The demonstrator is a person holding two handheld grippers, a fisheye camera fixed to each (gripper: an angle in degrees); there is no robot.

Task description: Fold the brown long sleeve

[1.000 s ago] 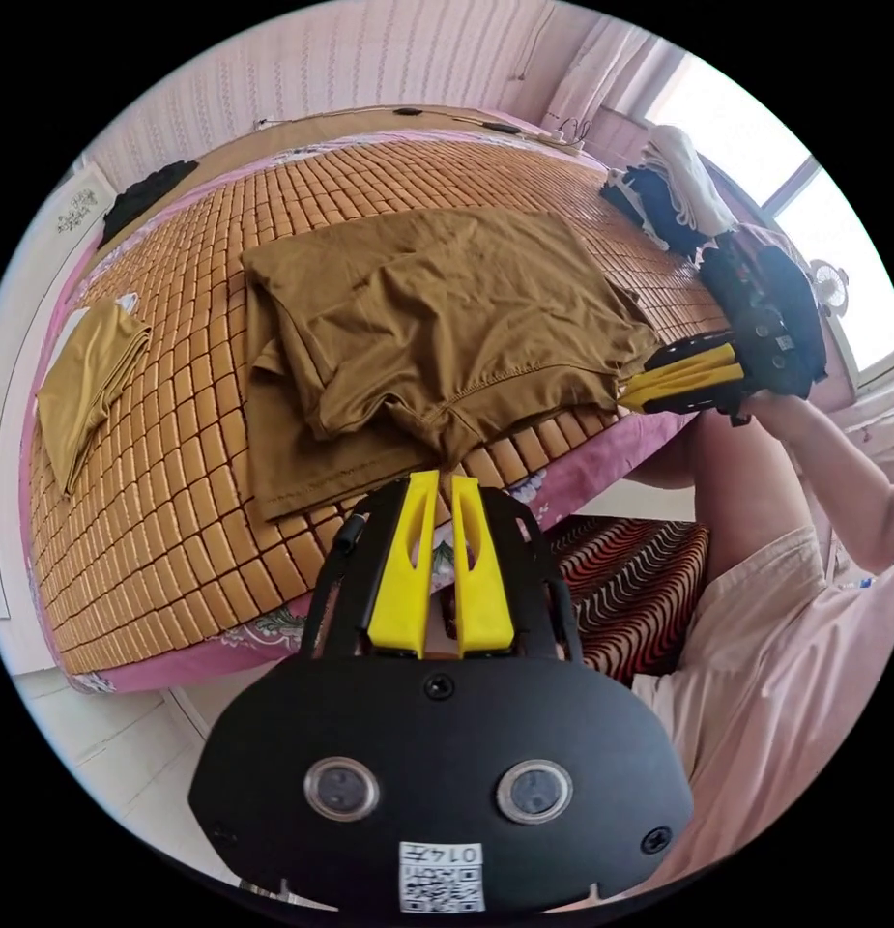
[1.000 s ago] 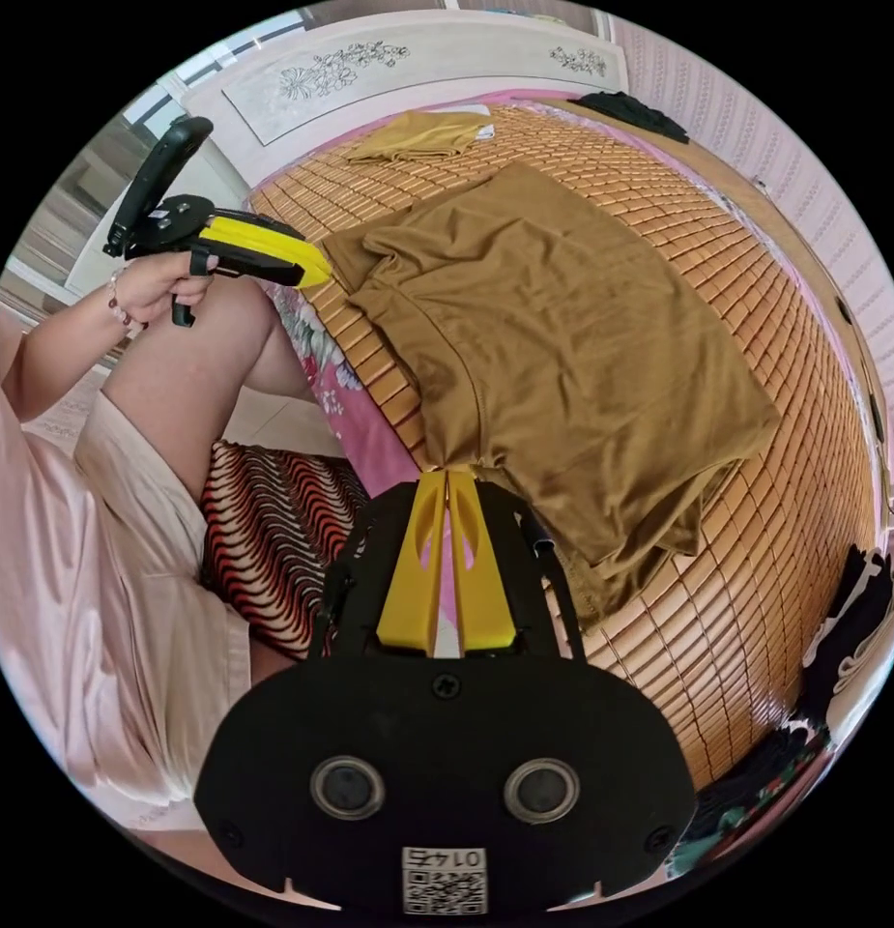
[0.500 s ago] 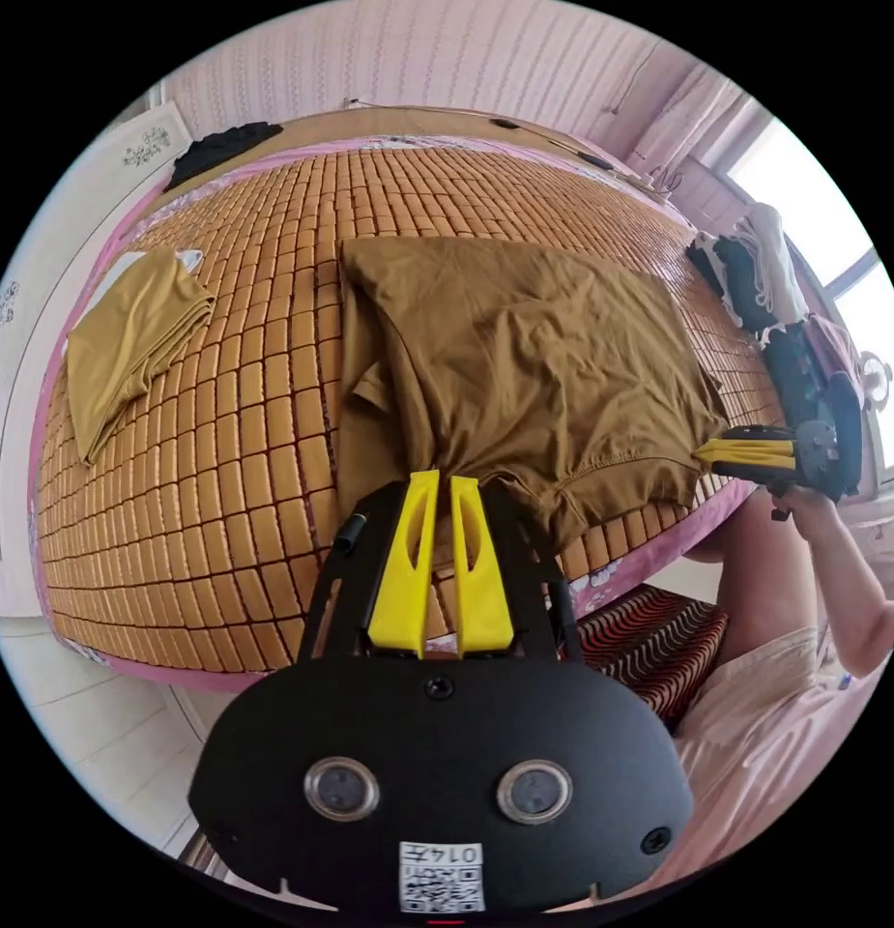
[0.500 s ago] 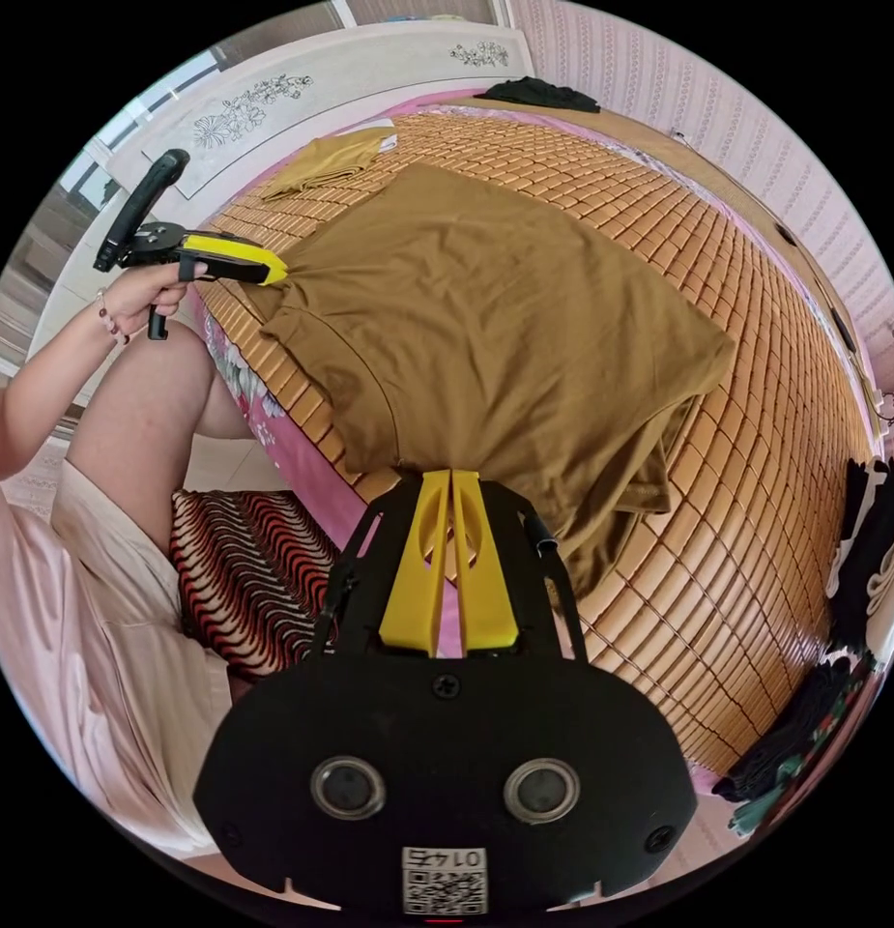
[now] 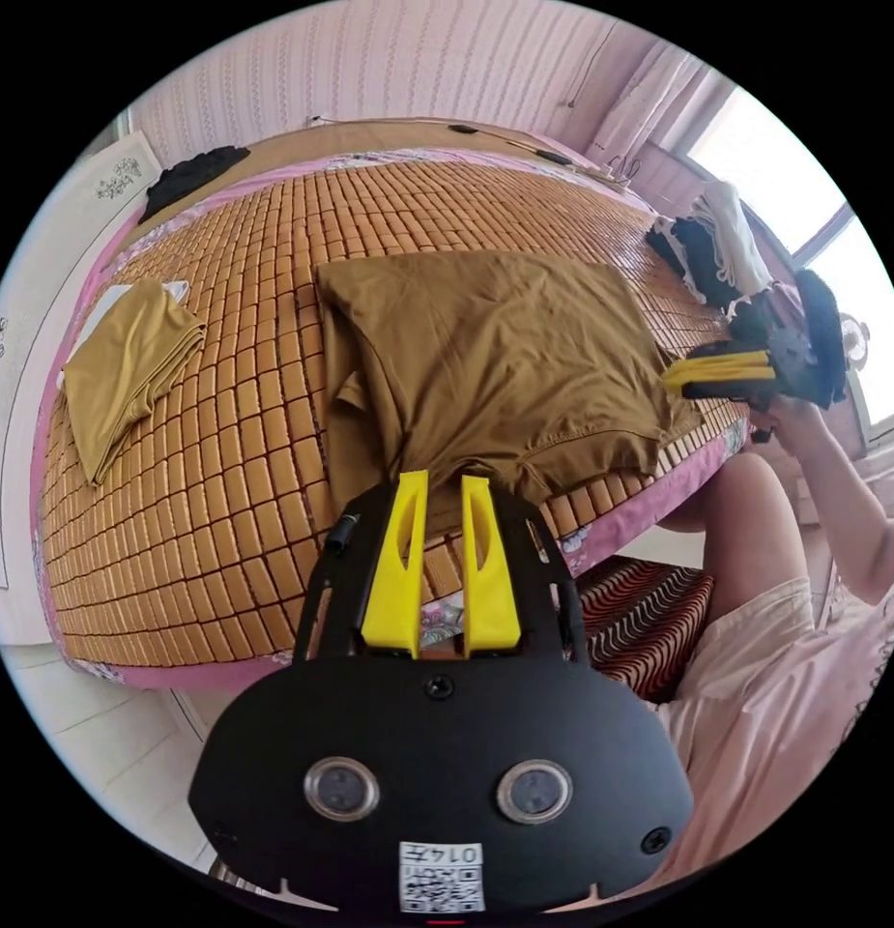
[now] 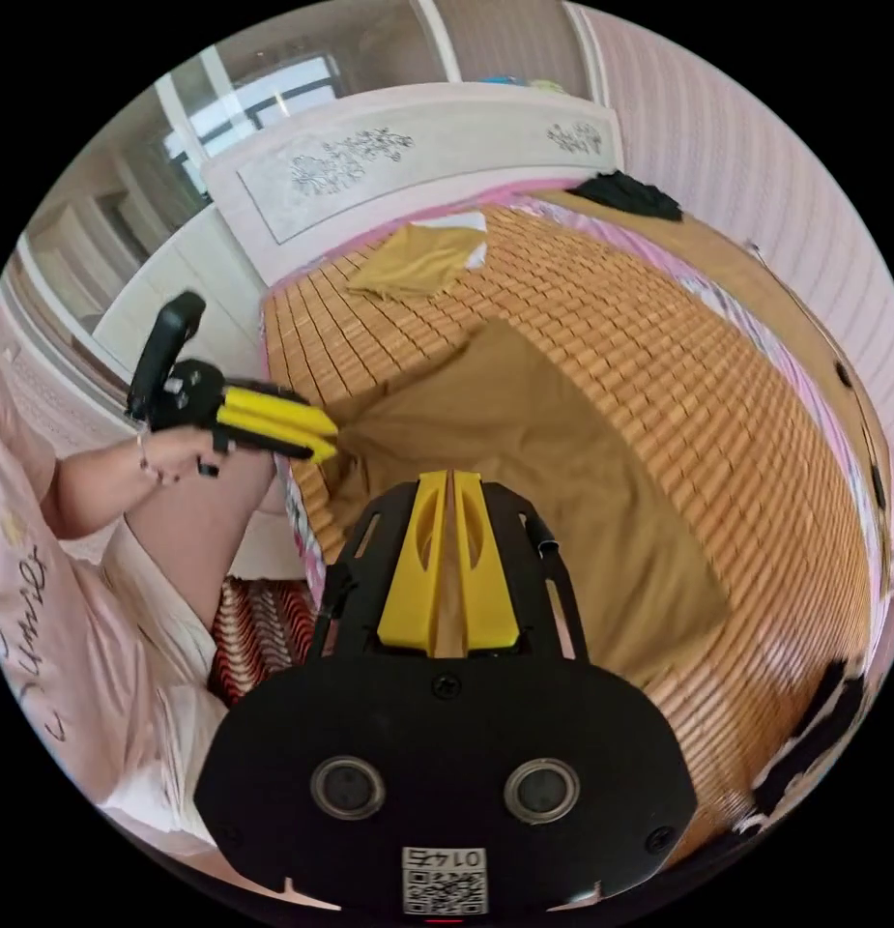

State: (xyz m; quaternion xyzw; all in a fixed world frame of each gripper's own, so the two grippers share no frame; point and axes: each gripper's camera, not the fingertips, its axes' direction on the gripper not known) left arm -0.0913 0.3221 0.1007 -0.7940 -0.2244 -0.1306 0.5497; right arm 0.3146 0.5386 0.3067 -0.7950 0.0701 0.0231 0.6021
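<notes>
My left gripper [image 5: 445, 483] gapes narrowly, holding nothing, beside the brown long sleeve [image 5: 485, 358] on the bamboo mat [image 5: 224, 503]; my right gripper [image 6: 450, 480] is closed, empty.

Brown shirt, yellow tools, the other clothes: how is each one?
brown long sleeve: folded, lying flat on the mat.
left tool: open, at the shirt's near edge.
right tool: shut, beside the shirt.
yellow-brown garment: folded, lying apart.
</notes>
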